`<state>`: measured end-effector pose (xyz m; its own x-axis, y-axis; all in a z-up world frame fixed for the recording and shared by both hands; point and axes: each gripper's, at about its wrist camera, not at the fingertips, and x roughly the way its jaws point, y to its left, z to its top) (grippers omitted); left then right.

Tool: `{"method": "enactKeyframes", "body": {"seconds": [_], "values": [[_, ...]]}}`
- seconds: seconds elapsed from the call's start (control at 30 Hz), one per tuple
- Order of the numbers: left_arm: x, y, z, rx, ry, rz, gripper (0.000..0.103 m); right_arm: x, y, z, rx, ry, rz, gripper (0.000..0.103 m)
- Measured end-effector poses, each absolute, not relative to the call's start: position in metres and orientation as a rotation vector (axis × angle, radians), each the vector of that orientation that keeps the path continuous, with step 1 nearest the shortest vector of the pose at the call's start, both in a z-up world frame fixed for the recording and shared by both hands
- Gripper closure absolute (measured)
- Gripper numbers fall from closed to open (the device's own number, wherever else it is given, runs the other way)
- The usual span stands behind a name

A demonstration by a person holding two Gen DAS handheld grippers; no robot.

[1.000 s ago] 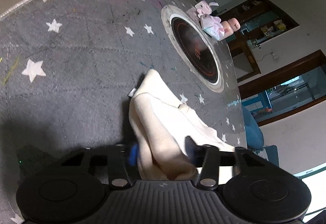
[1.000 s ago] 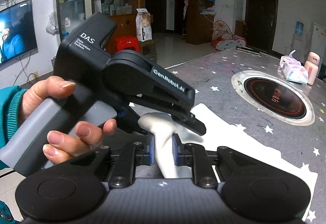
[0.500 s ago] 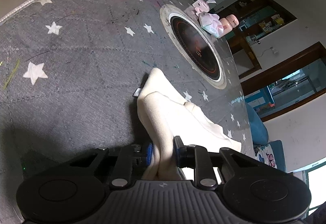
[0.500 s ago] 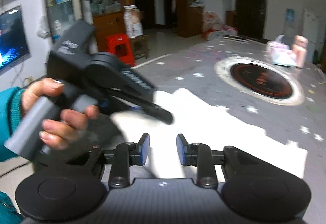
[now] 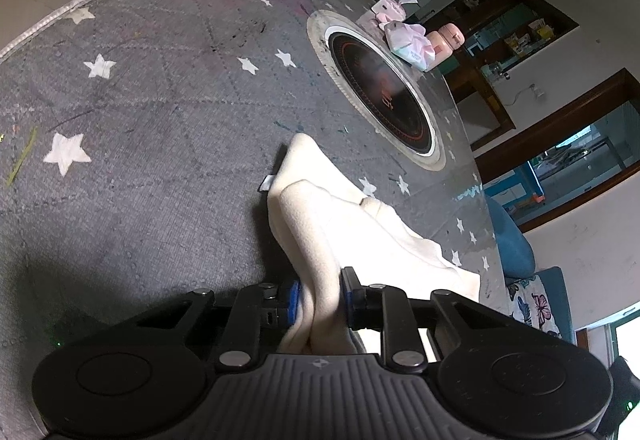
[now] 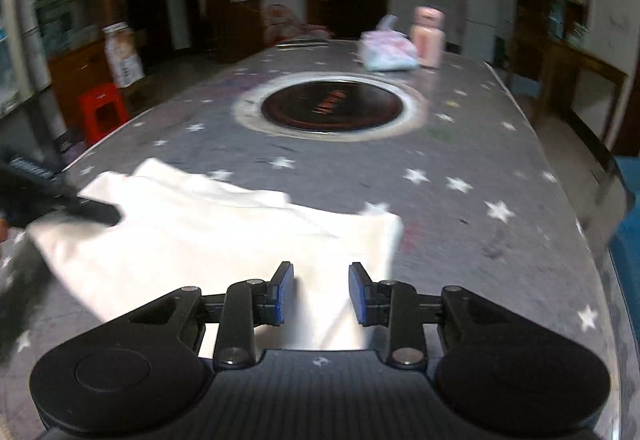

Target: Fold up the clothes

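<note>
Cream garment (image 5: 320, 224) now pinched in left gripper (image 5: 319, 300); right gripper (image 6: 320, 294) has let go, fingers spread.

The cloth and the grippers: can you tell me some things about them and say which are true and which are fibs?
1. The left gripper pinches the cream cloth. True.
2. The right gripper is shut on the cloth. False: it is open, with cloth lying between its fingers.
3. The pink bottle stands on the cloth. False: it stands far off, beyond the round burner.
4. The table cover is grey with white stars. True.
</note>
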<state>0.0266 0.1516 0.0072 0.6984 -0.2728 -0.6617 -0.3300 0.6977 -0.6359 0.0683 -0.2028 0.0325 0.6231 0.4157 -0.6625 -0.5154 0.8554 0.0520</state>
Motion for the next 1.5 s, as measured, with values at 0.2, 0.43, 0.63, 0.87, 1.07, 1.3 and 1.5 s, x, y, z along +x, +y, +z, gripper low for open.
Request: {"method": "enactKeyframes", "body": {"seconds": [0.2, 0.43, 0.63, 0.87, 1.07, 1.3, 1.5], "values": [[0.028, 0.151, 0.008, -0.810, 0.823, 0.037, 0.080, 0.089, -0.220, 0.019, -0.032, 0.767, 0.501, 0.068], [0.029, 0.150, 0.008, -0.807, 0.825, 0.037, 0.080, 0.101, -0.222, 0.012, 0.059, 0.793, 0.511, 0.066], [0.029, 0.150, 0.008, -0.795, 0.827, 0.037, 0.080, 0.104, -0.222, 0.010, 0.113, 0.804, 0.521, 0.066], [0.031, 0.148, 0.010, -0.777, 0.833, 0.043, 0.081, 0.102, -0.216, 0.010, 0.122, 0.802, 0.541, 0.089], [0.033, 0.146, 0.014, -0.753, 0.841, 0.050, 0.084, 0.092, -0.215, 0.021, 0.108, 0.747, 0.531, 0.092], [0.039, 0.133, 0.027, -0.705, 0.814, -0.008, 0.086, 0.081, -0.220, 0.042, 0.060, 0.678, 0.521, 0.093], [0.057, 0.110, 0.038, -0.649, 0.809, -0.056, 0.086, 0.079, -0.229, 0.056, 0.031, 0.638, 0.490, 0.093]]}}
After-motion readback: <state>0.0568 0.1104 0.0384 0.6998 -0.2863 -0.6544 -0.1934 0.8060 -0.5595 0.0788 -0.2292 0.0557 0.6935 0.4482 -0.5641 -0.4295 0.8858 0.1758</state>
